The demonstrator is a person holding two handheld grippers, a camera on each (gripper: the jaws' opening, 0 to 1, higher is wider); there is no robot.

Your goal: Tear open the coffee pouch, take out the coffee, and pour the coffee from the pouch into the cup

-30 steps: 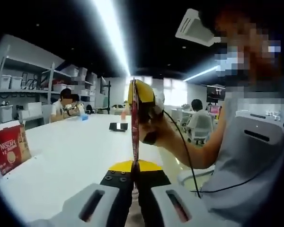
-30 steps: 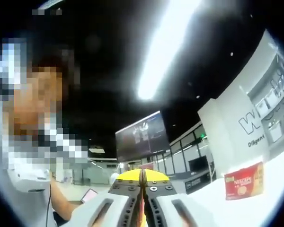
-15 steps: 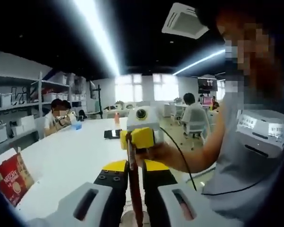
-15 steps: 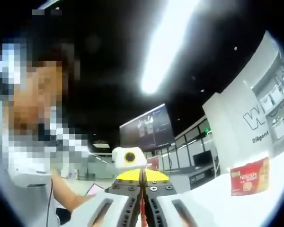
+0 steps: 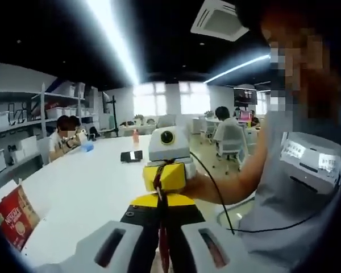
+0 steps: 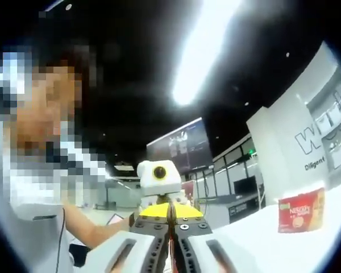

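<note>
A red Nescafé box (image 5: 12,219) stood at the left on the white table (image 5: 85,187). The left gripper (image 5: 160,209) was clamped shut on the thin red coffee pouch (image 5: 162,242), held edge-on above the table. Just beyond, the right gripper (image 5: 164,177) met it tip to tip, pinching the same pouch (image 6: 171,256) with jaws closed. To the right the person's forearm (image 5: 227,185) reached in.
</note>
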